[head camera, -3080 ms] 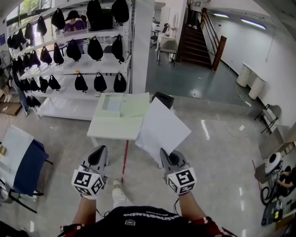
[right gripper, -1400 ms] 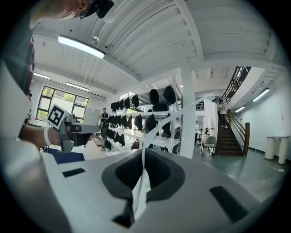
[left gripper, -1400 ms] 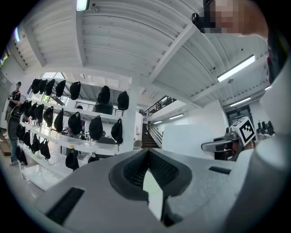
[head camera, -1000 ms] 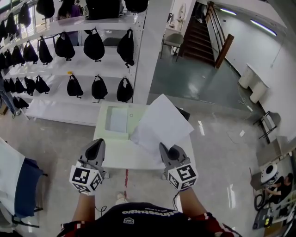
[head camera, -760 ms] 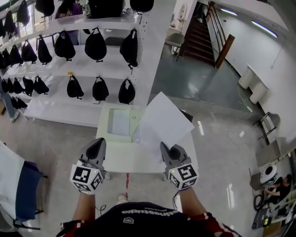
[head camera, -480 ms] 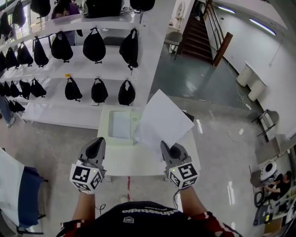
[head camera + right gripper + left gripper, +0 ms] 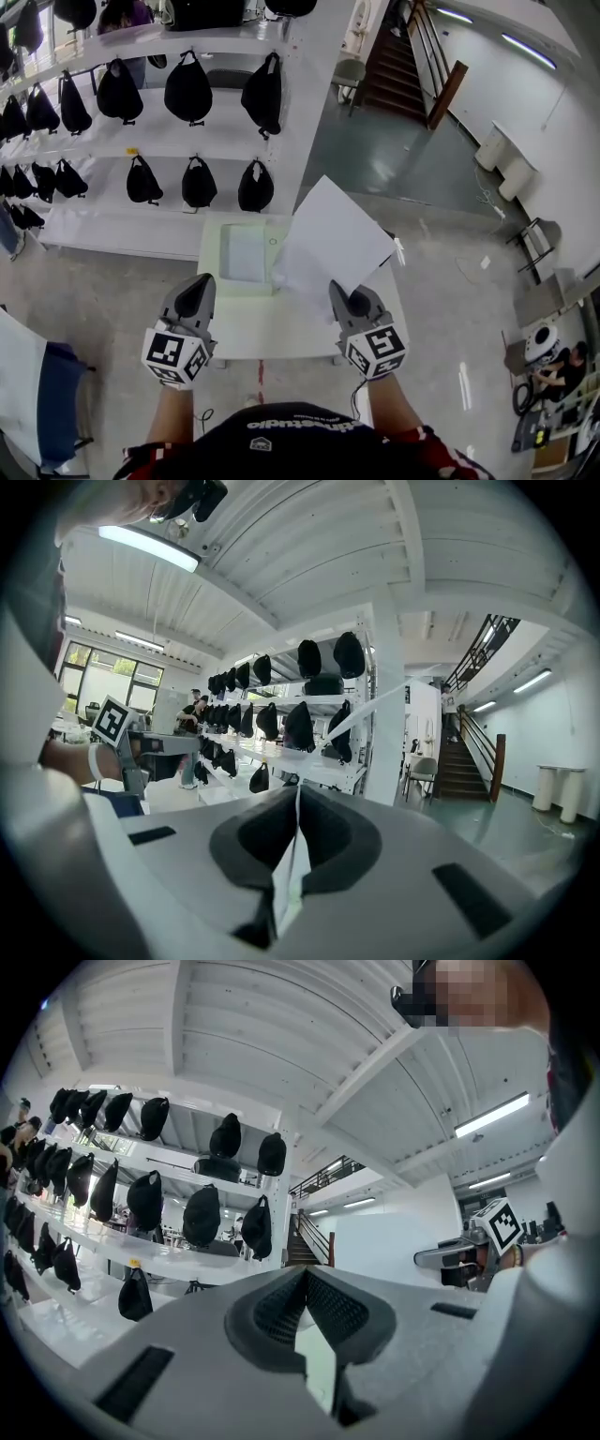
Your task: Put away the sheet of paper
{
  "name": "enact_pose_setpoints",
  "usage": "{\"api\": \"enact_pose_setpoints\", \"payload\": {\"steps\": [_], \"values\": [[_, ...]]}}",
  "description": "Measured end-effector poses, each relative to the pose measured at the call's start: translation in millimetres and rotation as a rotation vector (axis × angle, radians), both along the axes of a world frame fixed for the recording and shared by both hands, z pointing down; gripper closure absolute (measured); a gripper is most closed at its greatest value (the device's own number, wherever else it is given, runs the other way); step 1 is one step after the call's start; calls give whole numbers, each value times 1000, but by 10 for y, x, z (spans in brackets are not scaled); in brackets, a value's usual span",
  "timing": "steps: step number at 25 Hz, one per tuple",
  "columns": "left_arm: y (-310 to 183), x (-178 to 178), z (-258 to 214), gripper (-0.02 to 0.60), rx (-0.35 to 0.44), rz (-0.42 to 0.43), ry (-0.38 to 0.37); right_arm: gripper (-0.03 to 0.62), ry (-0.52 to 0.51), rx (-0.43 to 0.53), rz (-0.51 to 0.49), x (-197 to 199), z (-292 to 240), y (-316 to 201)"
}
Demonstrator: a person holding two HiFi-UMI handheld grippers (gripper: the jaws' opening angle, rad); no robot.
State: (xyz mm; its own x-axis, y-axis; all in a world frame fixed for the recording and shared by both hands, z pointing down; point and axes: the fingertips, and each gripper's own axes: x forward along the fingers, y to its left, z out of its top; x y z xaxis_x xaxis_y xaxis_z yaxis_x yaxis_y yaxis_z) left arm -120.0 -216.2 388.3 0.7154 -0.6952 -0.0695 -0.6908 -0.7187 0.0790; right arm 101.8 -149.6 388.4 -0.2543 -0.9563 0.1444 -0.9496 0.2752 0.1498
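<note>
Right gripper holds a sheet of paper at a white table.
Its jaws are pressed together on the sheet's near edge, and the paper slants up and away, covering the table's far right part in the head view. The left gripper, jaws closed on nothing, hangs at the table's near left edge. A pale green tray lies at the far side.

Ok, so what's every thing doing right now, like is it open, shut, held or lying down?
sheet of paper: held up in the air by its lower edge.
right hand-held gripper: shut on the sheet of paper.
left hand-held gripper: shut, empty.
green folder: lying flat on the table.
black bags: hanging on the shelves.
</note>
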Motion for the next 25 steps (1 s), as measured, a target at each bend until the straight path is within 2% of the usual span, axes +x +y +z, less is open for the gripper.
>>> {"api": "enact_pose_setpoints", "payload": {"steps": [10, 25], "values": [[-105, -72, 51, 578, -15, -56, 2, 591, -10, -18, -51, -6, 78, -259], [-557, -81, 51, 578, -15, -197, -27, 591, -16, -70, -201, 33, 416, -1202]]}}
